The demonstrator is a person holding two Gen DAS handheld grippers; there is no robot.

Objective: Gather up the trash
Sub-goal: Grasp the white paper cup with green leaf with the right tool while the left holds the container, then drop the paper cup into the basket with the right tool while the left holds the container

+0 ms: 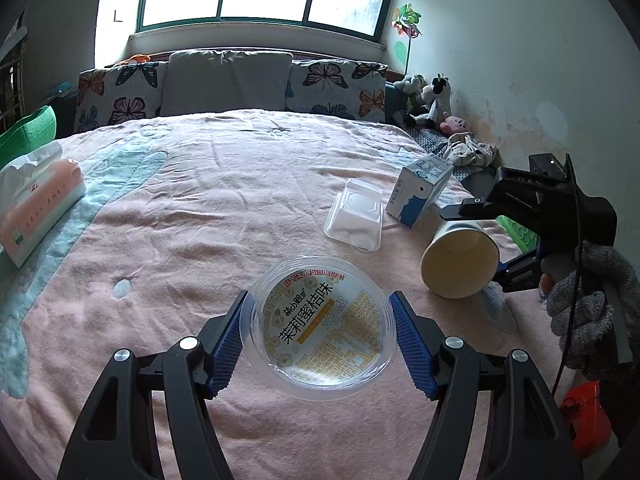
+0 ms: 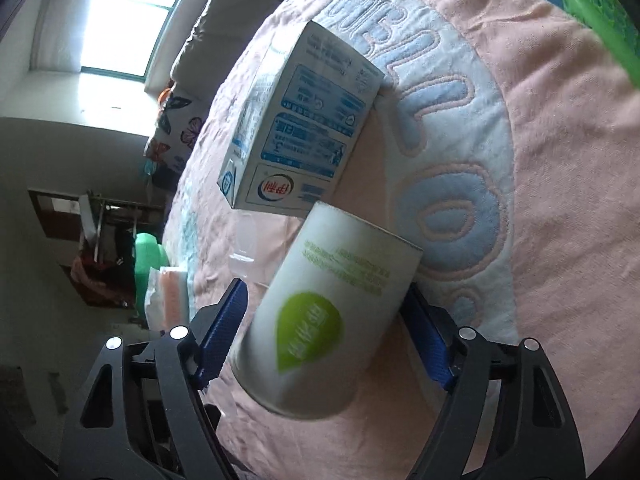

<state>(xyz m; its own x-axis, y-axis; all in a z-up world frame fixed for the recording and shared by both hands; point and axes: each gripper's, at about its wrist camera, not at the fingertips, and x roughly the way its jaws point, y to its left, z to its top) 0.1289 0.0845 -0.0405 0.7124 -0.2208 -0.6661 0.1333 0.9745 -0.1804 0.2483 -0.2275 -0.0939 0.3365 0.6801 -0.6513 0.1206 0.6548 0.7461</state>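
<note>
My left gripper (image 1: pixel 318 326) is shut on a clear plastic jelly cup (image 1: pixel 318 324) with a yellow printed lid, held over the pink bed cover. My right gripper (image 2: pixel 326 332) is shut on a white paper cup (image 2: pixel 328 320) with a green leaf mark; it also shows in the left wrist view (image 1: pixel 460 264), lying sideways with its open mouth toward me. A blue-and-white milk carton (image 2: pixel 304 128) lies just beyond the paper cup, also seen in the left wrist view (image 1: pixel 422 190). A clear plastic tray (image 1: pixel 354 216) lies left of the carton.
A tissue pack (image 1: pixel 38 204) lies on the bed's left side beside a green object (image 1: pixel 28 132). Pillows (image 1: pixel 228 80) and soft toys (image 1: pixel 430 98) line the far edge. A green basket (image 2: pixel 592 8) sits at the bed's right edge. The wall runs close on the right.
</note>
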